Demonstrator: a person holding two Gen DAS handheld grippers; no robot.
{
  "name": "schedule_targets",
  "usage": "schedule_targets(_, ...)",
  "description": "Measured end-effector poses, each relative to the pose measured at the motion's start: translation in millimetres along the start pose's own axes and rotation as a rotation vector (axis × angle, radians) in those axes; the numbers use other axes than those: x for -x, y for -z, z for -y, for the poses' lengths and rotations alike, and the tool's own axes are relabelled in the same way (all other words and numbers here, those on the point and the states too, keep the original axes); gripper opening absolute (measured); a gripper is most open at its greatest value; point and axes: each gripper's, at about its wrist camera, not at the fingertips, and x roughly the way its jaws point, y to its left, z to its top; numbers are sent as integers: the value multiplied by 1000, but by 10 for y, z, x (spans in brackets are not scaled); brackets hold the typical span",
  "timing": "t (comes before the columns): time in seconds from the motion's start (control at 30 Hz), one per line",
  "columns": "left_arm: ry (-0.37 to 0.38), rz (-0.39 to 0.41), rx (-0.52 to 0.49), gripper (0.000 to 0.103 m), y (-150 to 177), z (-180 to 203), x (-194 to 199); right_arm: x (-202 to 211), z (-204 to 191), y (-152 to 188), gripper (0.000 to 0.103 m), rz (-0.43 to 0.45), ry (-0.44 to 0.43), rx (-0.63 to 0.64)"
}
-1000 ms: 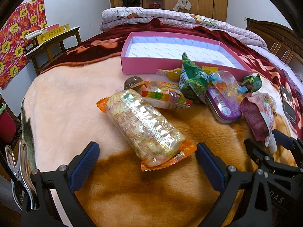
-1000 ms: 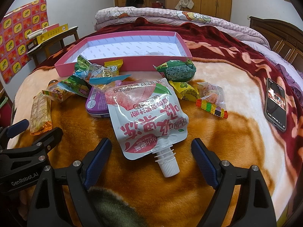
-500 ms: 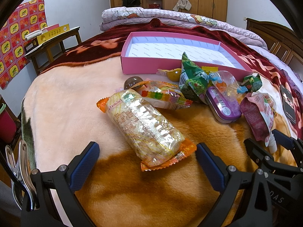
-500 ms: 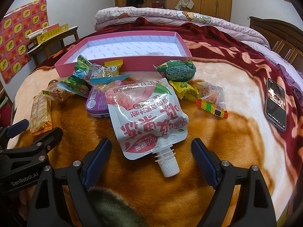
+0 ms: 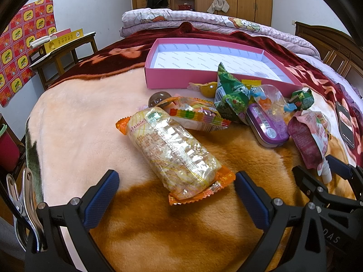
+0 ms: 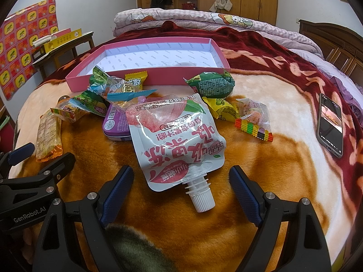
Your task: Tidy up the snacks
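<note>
Plush blanket (image 5: 74, 122), cracker pack (image 5: 174, 151) between left jaws, spouted pouch (image 6: 179, 140) between right jaws

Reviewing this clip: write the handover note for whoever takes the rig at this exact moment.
Left gripper: open, empty, framing the orange-ended cracker pack.
Right gripper: open, empty, framing the spout of the pink jelly pouch.
Pink box: on the blanket, no snacks inside.
The purple tin and small packets lie piled in front of it.
Done: nothing boxed. Left: every snack.
</note>
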Motion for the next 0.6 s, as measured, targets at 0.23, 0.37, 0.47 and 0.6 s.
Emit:
schedule_targets(0.23, 0, 0, -1, 103, 0, 1, 1, 1, 0, 2, 88, 0, 0, 0)
schedule_targets(0.37, 2, 0, -3, 103, -1, 0, -1, 5, -1, 4, 88, -1, -2, 1)
schedule_targets(0.47, 4, -1, -6, 103, -4, -3, -1, 12, -6, 7, 88, -5, -5, 6)
schedule_targets(0.6, 9, 0, -10, 102, 35, -13, 60, 14, -16, -13, 87, -13, -12, 15)
